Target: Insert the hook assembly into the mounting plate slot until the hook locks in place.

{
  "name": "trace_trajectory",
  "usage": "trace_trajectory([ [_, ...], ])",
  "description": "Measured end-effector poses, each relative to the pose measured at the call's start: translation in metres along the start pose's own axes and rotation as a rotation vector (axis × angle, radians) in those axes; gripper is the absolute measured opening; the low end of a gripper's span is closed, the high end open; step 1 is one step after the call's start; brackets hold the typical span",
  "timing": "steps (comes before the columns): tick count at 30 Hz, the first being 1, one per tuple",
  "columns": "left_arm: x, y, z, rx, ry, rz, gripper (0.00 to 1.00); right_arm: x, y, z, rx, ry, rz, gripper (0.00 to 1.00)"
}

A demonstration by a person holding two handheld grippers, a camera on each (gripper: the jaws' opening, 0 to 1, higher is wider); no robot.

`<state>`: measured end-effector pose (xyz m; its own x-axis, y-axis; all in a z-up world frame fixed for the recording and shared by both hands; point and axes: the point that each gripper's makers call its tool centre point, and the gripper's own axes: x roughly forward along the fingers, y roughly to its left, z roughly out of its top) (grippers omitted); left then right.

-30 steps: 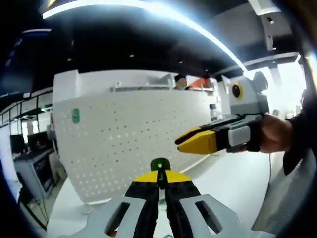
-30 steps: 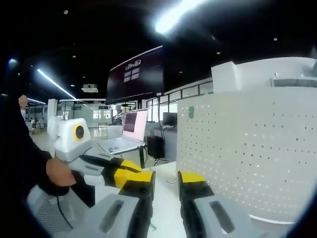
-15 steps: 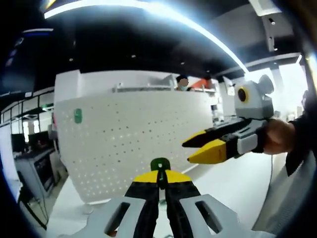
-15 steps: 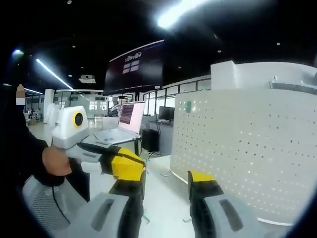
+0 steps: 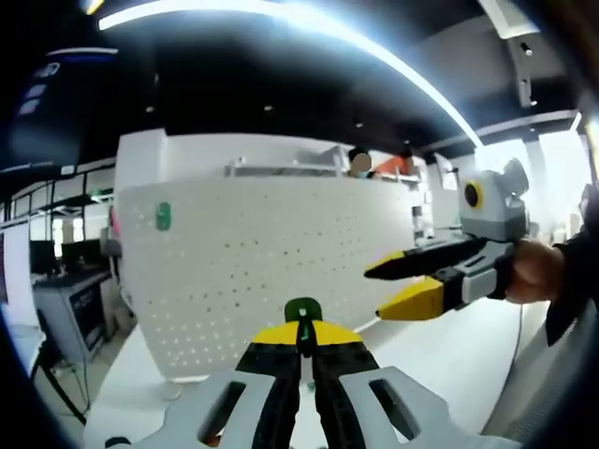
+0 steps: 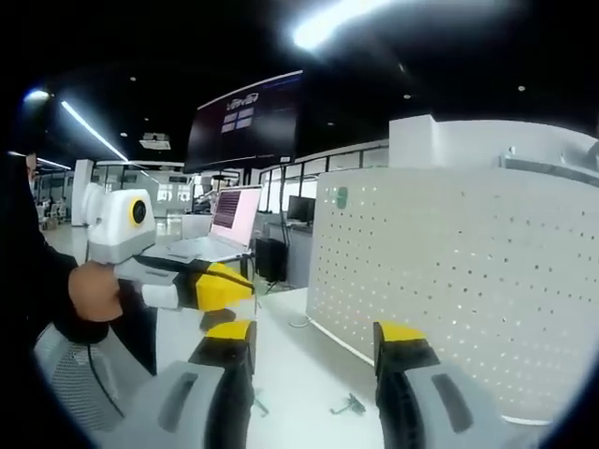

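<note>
White perforated mounting plate point(image 5: 271, 271) stands upright on the pale bench point(image 5: 440, 346) ahead of you, a small green tag point(image 5: 164, 216) near its upper corner. Your left hand-held gripper point(image 5: 302, 339) is clenched on the green-headed hook assembly point(image 5: 302, 312), held in the air short of the plate, so nothing is inserted yet. Your right hand-held gripper point(image 6: 314, 341) is released, jaws wide and grasping nothing. A small dark part point(image 6: 346, 404) lies on the bench. Left to do: reach a slot, push in, lock
</note>
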<state>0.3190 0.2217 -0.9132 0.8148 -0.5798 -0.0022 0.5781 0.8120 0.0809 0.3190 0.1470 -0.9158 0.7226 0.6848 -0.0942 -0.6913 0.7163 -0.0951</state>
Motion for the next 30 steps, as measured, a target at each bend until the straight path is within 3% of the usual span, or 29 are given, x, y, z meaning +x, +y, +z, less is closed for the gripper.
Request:
trace_trajectory([
  [3, 0.002, 0.009, 0.007, 0.018, 0.002, 0.028, 0.03, -0.001, 0.000, 0.003, 0.003, -0.010, -0.001, 0.50],
  [22, 0.034, 0.075, 0.081, 0.090, -0.116, 0.144, 0.03, -0.001, -0.001, 0.003, 0.020, -0.004, 0.001, 0.50],
  [30, 0.049, 0.101, 0.101, 0.080, -0.161, 0.195, 0.03, -0.001, -0.001, 0.001, 0.020, 0.005, -0.001, 0.50],
])
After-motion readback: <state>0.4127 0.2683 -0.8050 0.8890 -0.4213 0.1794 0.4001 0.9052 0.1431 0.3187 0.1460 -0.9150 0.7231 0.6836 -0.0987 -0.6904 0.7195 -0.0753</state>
